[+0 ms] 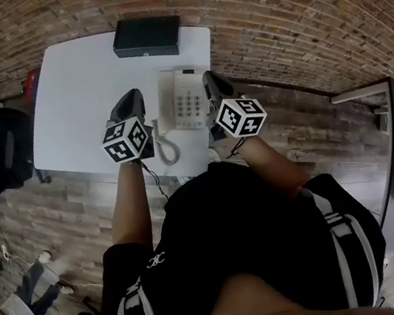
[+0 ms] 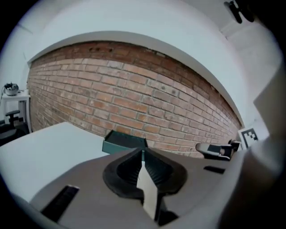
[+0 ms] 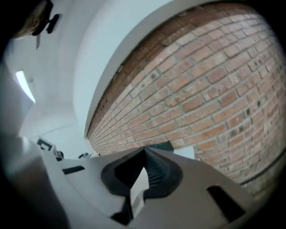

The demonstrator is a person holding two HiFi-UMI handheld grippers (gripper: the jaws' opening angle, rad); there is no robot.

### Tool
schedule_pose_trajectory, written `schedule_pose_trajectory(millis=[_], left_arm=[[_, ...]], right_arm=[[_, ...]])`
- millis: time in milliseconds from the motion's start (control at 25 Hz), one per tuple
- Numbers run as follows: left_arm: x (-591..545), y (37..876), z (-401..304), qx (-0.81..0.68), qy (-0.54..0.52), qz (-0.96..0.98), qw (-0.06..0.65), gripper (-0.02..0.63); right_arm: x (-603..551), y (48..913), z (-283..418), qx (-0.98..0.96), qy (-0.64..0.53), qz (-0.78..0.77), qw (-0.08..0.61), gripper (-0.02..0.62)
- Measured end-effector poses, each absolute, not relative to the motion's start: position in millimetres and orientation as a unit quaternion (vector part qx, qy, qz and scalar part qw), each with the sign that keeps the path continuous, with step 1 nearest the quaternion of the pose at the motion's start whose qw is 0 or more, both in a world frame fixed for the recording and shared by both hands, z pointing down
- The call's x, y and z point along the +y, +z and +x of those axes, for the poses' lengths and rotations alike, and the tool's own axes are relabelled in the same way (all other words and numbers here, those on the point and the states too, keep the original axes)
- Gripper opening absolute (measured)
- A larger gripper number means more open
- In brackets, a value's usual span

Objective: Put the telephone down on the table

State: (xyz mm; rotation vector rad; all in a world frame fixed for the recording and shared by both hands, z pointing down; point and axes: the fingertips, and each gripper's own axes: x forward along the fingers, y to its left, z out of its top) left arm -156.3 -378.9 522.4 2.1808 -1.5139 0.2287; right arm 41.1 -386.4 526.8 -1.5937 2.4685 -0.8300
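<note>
A: There it is! The telephone is down on the white table, with its keypad facing up.

B: A white set on a white top, yes. The handset lies along the telephone's left side. The coiled cord loops away from the telephone's near corner toward the person.

A: And the claws, where are they?

B: One on either side. The left gripper is just beside the telephone's left edge, and the right gripper is just beside its right edge. Each marker cube trails back from the telephone toward the person.

A: Are they holding anything?

B: Nothing at all. In the left gripper view the jaws are clenched tip to tip. The dark ribbed pads meet in a seam with nothing caught between them. It's the same story in the right gripper view, jaws pressed together and empty.

A: (A tidy pair of fists, you might say.)

B: Neither gripper view catches the telephone. Both look out to the brick wall beyond it.

A: What's that dark shape up top?

B: That's a black box, well beyond the telephone at the table's far edge, close to the bricks. In the left gripper view it peeks out right above the closed jaw tips.
</note>
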Motion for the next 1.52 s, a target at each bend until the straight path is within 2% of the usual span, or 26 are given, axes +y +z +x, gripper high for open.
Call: schedule_pose_trajectory(millis=[120, 240, 360, 480, 680, 1000, 1240, 1520], left_arm=[[-363, 481, -151, -0.570, 0.062, 0.796, 0.197, 0.017], [-343, 437, -145, -0.582, 0.040, 0.797, 0.155, 0.017], [-324, 405, -137, -0.591, 0.039, 0.800, 0.092, 0.017], [-316, 403, -132, -0.601, 0.056, 0.795, 0.051, 0.017], [-315, 419, -134, -0.612, 0.066, 0.784, 0.078, 0.017], [-317, 421, -137, -0.615, 0.078, 0.781, 0.075, 0.017], [-317, 426, -138, -0.606, 0.023, 0.782, 0.143, 0.017], [-317, 431, -139, -0.614, 0.051, 0.778, 0.127, 0.017]], right_arm=[[-382, 467, 38, 0.834, -0.157, -0.528, 0.033, -0.002], [-371, 413, 34, 0.846, -0.075, -0.525, 0.054, -0.002], [-358, 387, 29, 0.855, -0.039, -0.511, 0.076, -0.002], [-352, 393, 28, 0.859, -0.043, -0.506, 0.068, -0.002], [-346, 407, 29, 0.857, -0.067, -0.507, 0.057, -0.002], [-347, 405, 30, 0.857, -0.085, -0.502, 0.082, -0.002], [-347, 415, 32, 0.857, -0.089, -0.503, 0.065, -0.002], [-348, 423, 31, 0.858, -0.093, -0.503, 0.052, -0.002]])
